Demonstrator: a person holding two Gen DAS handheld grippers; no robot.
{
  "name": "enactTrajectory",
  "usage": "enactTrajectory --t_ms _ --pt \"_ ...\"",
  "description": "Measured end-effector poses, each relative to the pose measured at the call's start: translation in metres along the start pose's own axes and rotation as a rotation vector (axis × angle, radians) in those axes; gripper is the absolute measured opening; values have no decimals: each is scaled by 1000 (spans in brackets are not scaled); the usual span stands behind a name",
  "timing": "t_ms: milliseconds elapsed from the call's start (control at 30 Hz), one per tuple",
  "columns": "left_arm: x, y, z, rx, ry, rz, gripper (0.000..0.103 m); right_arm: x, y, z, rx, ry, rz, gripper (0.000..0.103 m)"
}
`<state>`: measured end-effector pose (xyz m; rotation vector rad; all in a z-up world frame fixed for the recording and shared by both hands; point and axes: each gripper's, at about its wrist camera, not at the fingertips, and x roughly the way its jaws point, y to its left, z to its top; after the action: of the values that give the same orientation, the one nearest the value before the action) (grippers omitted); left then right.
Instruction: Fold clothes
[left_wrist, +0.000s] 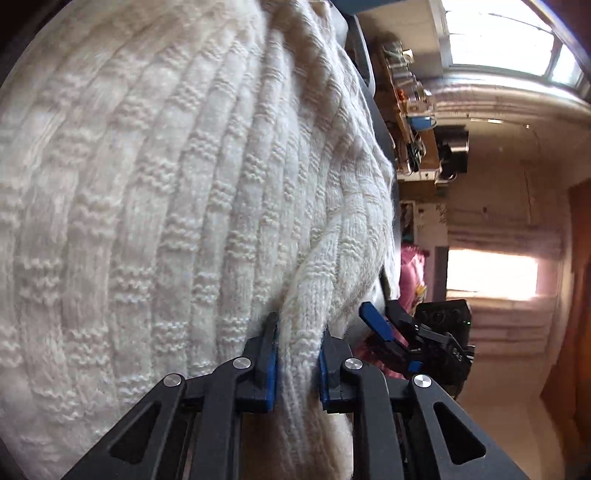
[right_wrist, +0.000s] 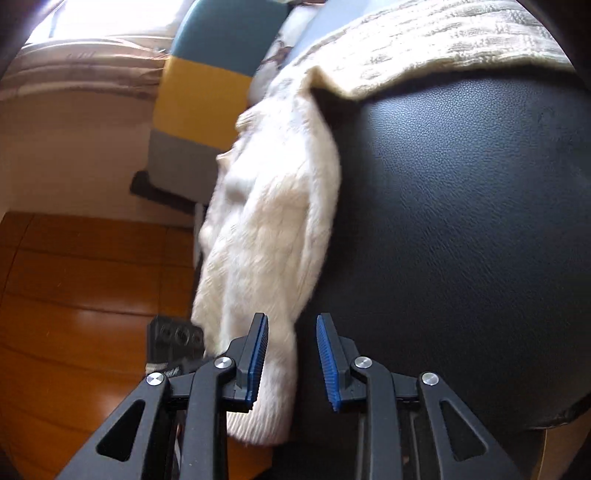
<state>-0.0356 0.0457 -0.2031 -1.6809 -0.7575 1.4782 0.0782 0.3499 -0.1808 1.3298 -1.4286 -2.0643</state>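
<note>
A cream knitted sweater (left_wrist: 166, 192) fills most of the left wrist view. My left gripper (left_wrist: 297, 354) is shut on a bunched fold of it, the knit squeezed between the blue pads. In the right wrist view the sweater (right_wrist: 269, 229) hangs over the edge of a black leather seat (right_wrist: 461, 240), one sleeve dangling down. My right gripper (right_wrist: 291, 354) is open, the sleeve's lower part lying between its jaws against the left pad (right_wrist: 256, 358). The right gripper also shows in the left wrist view (left_wrist: 384, 325), open, just right of the sweater.
An orange wooden floor (right_wrist: 74, 295) lies below the seat edge. A teal, yellow and grey chair or cushion (right_wrist: 207, 92) stands behind. A pink garment (left_wrist: 410, 273) and a cluttered shelf (left_wrist: 410, 110) sit beyond the sweater, with bright windows behind.
</note>
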Motion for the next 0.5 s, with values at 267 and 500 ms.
enactTrajectory --t_ms 267,500 --pt "-11 -4 -3 43 -52 -48 17 58 10 12 42 10 -66 29" --pt "-24 -27 -6 210 -152 224 17 74 39 14 -119 -8 -50 11"
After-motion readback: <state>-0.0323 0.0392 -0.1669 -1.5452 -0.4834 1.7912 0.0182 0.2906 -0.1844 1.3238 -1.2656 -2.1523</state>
